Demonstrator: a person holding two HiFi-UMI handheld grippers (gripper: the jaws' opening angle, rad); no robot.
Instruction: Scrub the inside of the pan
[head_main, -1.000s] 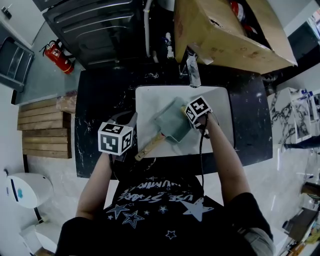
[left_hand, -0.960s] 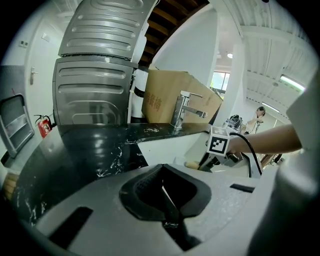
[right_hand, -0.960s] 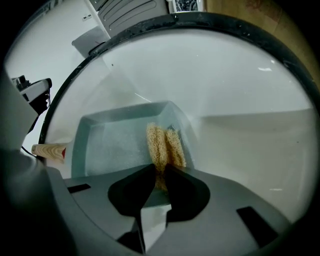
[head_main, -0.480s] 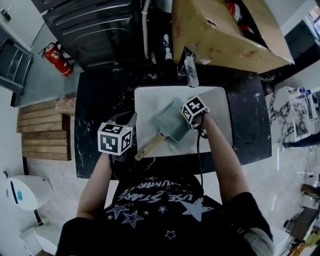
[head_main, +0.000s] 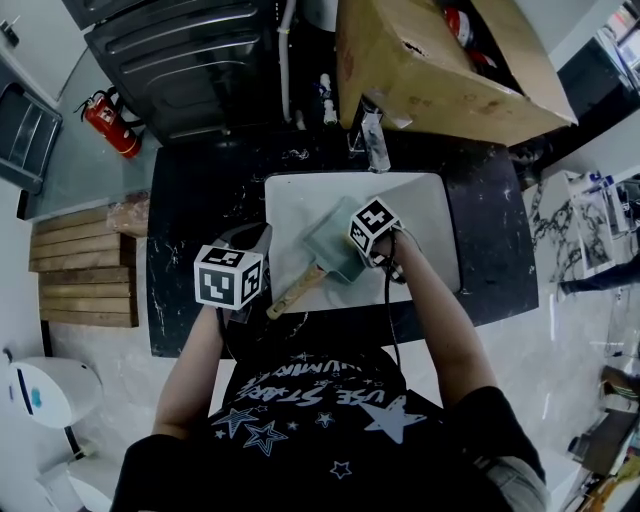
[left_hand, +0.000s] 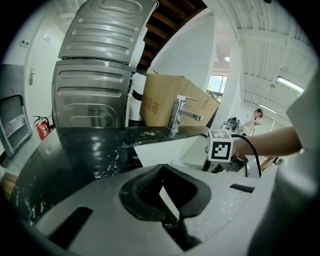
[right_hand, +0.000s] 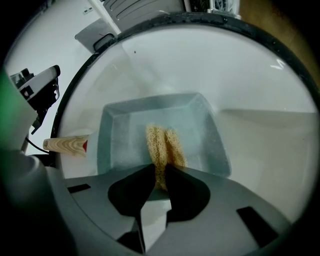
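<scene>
A grey-green square pan (head_main: 322, 250) with a wooden handle (head_main: 294, 291) lies in the white sink (head_main: 425, 205). My right gripper (head_main: 358, 250) is over the pan, shut on a yellow sponge (right_hand: 163, 148). The sponge is pressed against the pan's inner floor (right_hand: 125, 136), just ahead of the right gripper (right_hand: 159, 182). My left gripper (head_main: 250, 245) hovers over the black counter to the left of the handle and does not touch it. In the left gripper view, the left gripper (left_hand: 172, 205) is shut with nothing between its pads.
A chrome faucet (head_main: 372, 140) stands at the sink's far rim, under a large cardboard box (head_main: 440, 60). Black marbled counter (head_main: 195, 200) surrounds the sink. A red fire extinguisher (head_main: 108, 118) and wooden slats (head_main: 85, 265) lie on the floor to the left.
My right gripper has slid left across the pan's inside with the sponge. The left gripper and the pan have barely moved.
</scene>
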